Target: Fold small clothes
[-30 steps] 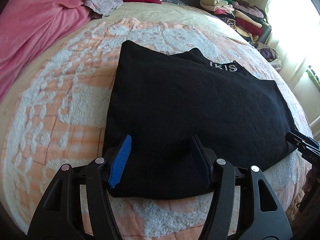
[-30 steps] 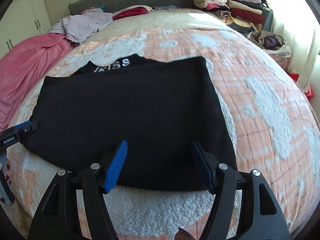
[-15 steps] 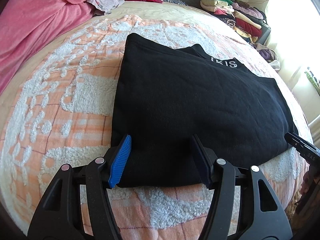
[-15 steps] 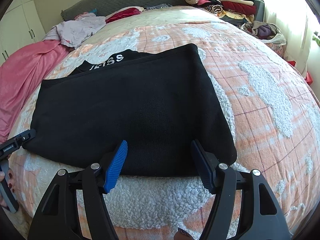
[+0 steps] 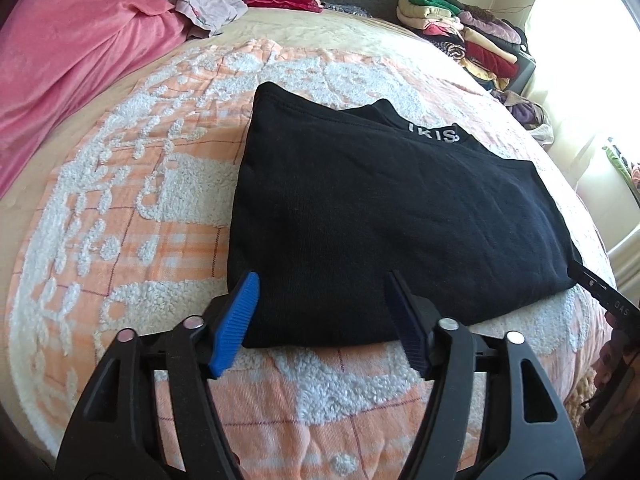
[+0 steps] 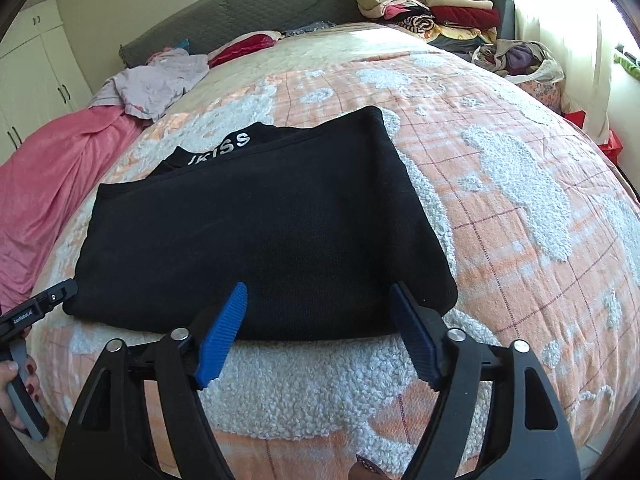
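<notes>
While folded, garment crosswise (collar far).

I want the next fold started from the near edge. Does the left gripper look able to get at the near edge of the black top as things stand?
Probably yes. The left gripper is open, its fingers straddling the near edge of the black top, which lies flat on the blanket with nothing between.
</notes>
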Demonstrator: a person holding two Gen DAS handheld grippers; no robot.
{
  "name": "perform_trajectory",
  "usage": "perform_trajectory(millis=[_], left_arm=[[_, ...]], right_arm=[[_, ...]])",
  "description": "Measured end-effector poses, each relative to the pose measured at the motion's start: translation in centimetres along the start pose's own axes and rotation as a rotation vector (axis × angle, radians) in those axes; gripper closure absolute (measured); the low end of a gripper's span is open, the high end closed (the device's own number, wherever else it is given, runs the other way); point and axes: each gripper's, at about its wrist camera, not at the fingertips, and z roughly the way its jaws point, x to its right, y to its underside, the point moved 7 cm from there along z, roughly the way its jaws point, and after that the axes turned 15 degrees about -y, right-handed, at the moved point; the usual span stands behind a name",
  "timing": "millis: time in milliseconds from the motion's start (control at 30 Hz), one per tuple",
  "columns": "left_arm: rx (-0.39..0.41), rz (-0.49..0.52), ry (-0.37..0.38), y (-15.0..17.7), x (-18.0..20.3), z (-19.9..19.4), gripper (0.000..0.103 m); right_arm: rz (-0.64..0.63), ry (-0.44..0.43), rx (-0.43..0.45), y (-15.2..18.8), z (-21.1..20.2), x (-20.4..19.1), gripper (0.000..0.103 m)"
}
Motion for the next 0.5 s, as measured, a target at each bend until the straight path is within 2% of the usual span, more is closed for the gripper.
perform_trajectory(millis=[200, 300, 367, 500], left_arm=[[0.006, 0.003, 0.004, 0.0, 0.1, -0.7, 0.04], [0.009, 0.006, 0.001, -0.1, 0.0, -1.0, 0.035], [0.016, 0.007, -0.002, -0.1, -0.1, -1.5, 0.025], [0.027, 0.007, -0.004, -0.4, -0.2, -2.1, 0.017]], right_arm=[[-0.004, -0.007, 0.01, 0.3, -0.8, -0.5, 0.025], [-0.006, -0.013, 0.026, 0.3, -1.3, -0.9, 0.014], [-0.013, -0.017, 0.034, 0.2, -1.7, -1.2, 0.014], [-0.031, -0.014, 0.047, 0.1, -2.3, -1.8, 0.008]])
